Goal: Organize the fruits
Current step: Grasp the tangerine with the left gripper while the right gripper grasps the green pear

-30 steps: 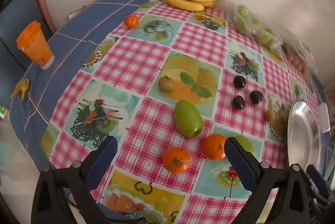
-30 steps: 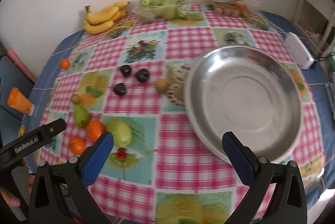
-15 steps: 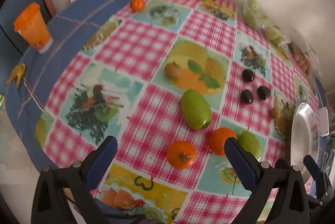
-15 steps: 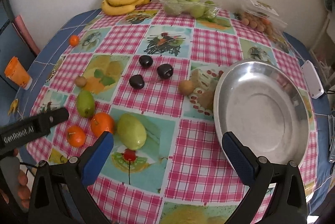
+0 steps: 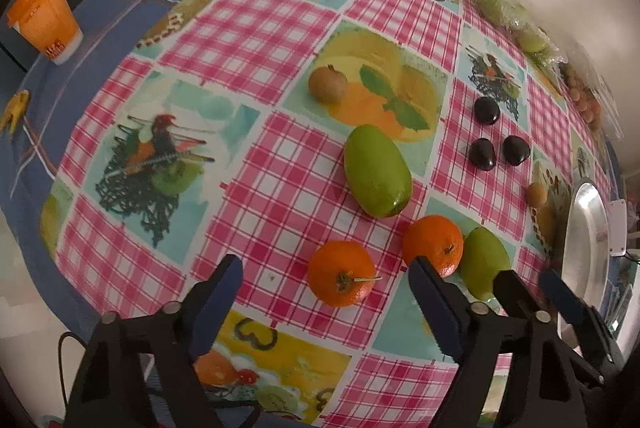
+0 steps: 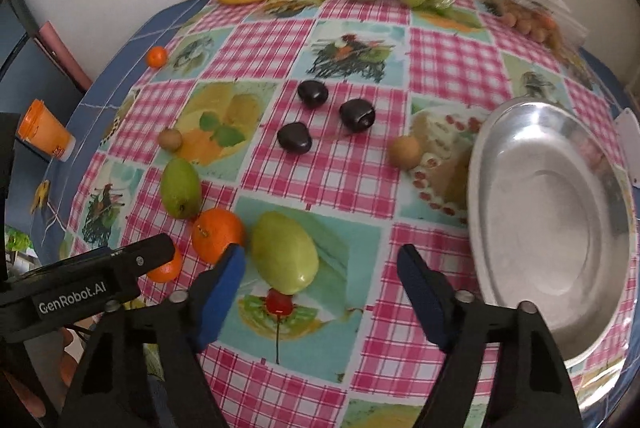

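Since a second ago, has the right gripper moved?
Yes. In its own view the metal bowl slid from centre to the right edge, and the pale green fruit now sits between its closing jaws, so the right gripper shifted left.

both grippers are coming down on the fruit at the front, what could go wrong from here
The nearest orange and the second orange sit close together, so the closing left gripper may knock one rolling. The right gripper is closing near the pale green fruit, right beside the left gripper, so their fingers might collide.
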`<control>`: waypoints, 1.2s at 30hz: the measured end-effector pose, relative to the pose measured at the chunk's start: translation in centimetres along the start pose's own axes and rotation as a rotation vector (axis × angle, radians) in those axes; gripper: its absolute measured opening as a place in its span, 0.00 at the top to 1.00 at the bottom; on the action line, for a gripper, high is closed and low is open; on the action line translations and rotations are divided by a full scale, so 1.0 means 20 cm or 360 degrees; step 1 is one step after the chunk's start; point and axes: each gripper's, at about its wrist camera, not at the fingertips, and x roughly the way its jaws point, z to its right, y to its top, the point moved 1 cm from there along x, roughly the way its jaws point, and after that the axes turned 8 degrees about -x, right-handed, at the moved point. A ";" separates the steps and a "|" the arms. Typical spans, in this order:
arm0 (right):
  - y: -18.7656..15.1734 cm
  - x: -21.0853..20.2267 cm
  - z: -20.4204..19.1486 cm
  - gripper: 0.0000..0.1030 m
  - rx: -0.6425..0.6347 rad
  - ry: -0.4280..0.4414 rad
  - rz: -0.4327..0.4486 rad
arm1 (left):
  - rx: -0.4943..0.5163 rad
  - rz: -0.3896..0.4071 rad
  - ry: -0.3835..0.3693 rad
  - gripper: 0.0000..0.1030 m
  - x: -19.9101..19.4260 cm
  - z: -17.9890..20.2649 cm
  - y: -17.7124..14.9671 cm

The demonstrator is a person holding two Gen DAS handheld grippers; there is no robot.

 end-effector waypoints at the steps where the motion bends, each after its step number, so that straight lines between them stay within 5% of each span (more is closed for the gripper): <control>1: 0.00 0.01 0.00 0.34 0.0000 0.0016 -0.0013 | 0.0004 -0.0014 -0.0003 0.23 0.01 0.00 0.00; 11: 0.01 0.10 -0.06 0.43 -0.0025 0.0071 -0.0077 | -0.0006 -0.0109 -0.0050 0.55 0.08 0.02 -0.01; 24: 0.03 0.18 -0.09 0.58 -0.0054 0.0056 -0.0121 | 0.0019 -0.0089 -0.0025 0.59 0.10 0.04 0.02; 36: 0.02 0.18 -0.10 0.59 -0.0067 0.0052 -0.0142 | 0.0068 -0.0061 0.0021 0.60 0.11 0.06 0.00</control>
